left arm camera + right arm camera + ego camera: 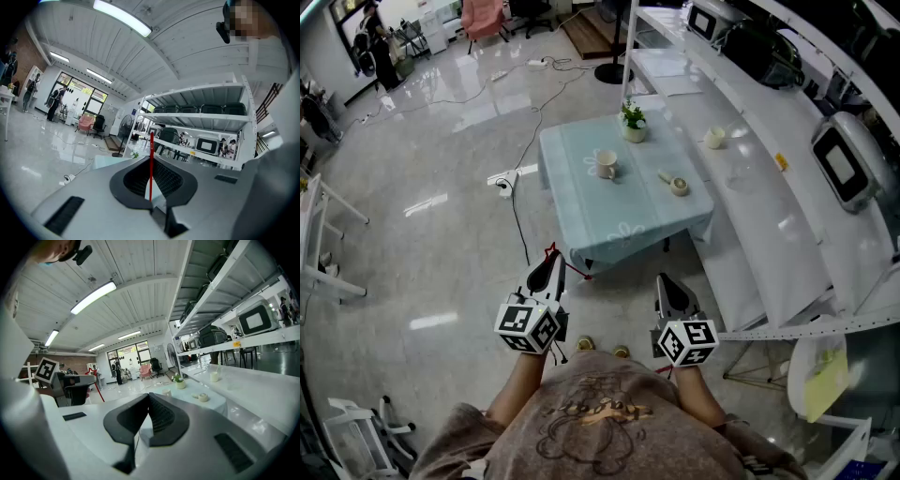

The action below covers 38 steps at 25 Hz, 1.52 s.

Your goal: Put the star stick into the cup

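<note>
Head view showed the left gripper (547, 269) and the right gripper (668, 284) held low and close to the body, side by side, over the glossy grey floor (441, 244). The white ceramic cup (605, 166) stood upright, mouth up, on the low table covered with a pale blue cloth (581, 206). It was well apart from both grippers, straight ahead and roughly between their two lines. A small potted green plant (632, 122) was seen at the table's far edge, and a small pale roll (679, 186) lay to the cup's right.

In the left gripper view the jaws were seen closed on the thin red star stick (151, 147). The shaft was pinched between the pads, and its long axis ran up and out past the fingertips, nearly in line with the jaws. From the right gripper view the red star end (91, 371) could be made out beside the left gripper, at the top of the slanted shaft. In that same view the right gripper's own jaws were seen drawn together with nothing between them.

Neither gripper was clearly nearer the cup, but only the left one was loaded. The coming move was therefore judged to turn on carrying the left gripper forward and slightly rightward to above the cup's mouth. The stick would then have to be tipped so that one end pointed down into the opening, since it was pointed away from the body rather than downward.
</note>
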Each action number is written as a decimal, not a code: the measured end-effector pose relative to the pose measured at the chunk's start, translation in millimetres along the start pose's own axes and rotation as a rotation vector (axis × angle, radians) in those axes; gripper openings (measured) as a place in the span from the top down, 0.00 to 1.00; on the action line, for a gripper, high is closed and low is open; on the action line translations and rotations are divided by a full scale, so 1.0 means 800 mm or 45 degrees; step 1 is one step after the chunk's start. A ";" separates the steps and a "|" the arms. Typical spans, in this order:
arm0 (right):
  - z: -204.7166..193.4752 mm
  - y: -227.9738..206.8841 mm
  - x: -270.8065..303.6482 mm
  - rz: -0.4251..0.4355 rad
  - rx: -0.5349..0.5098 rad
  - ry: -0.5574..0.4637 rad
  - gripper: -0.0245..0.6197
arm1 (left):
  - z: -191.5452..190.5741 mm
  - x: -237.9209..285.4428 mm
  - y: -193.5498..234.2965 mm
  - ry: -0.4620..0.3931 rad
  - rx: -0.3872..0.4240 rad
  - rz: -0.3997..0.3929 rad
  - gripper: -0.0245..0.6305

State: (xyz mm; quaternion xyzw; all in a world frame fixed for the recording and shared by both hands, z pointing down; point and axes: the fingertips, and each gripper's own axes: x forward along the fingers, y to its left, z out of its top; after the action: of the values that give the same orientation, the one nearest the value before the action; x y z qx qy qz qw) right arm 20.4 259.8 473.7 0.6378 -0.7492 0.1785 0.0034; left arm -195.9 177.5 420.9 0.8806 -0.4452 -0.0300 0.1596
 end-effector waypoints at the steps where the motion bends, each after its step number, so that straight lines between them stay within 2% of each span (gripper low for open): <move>1: 0.000 0.000 0.001 0.001 -0.001 0.000 0.96 | 0.000 0.000 0.001 -0.001 -0.001 -0.001 0.92; 12: 0.000 0.007 0.014 -0.030 0.042 -0.008 0.96 | 0.004 0.010 0.012 0.011 -0.017 -0.040 0.92; 22: -0.017 0.033 0.038 -0.086 0.035 0.005 0.96 | 0.010 0.032 0.042 0.005 -0.006 -0.125 0.92; 30: -0.011 0.012 0.060 -0.134 0.043 0.006 0.96 | 0.015 0.071 0.049 0.011 -0.003 -0.156 0.92; 38: -0.002 -0.012 0.114 -0.095 0.027 0.021 0.96 | 0.013 0.124 0.070 0.010 -0.005 -0.128 0.92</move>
State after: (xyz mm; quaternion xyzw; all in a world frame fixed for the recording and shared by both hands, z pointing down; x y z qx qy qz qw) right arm 12.6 172.1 499.0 0.6637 -0.7230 0.1913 0.0095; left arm -181.9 64.9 436.9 0.9017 -0.3996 -0.0354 0.1614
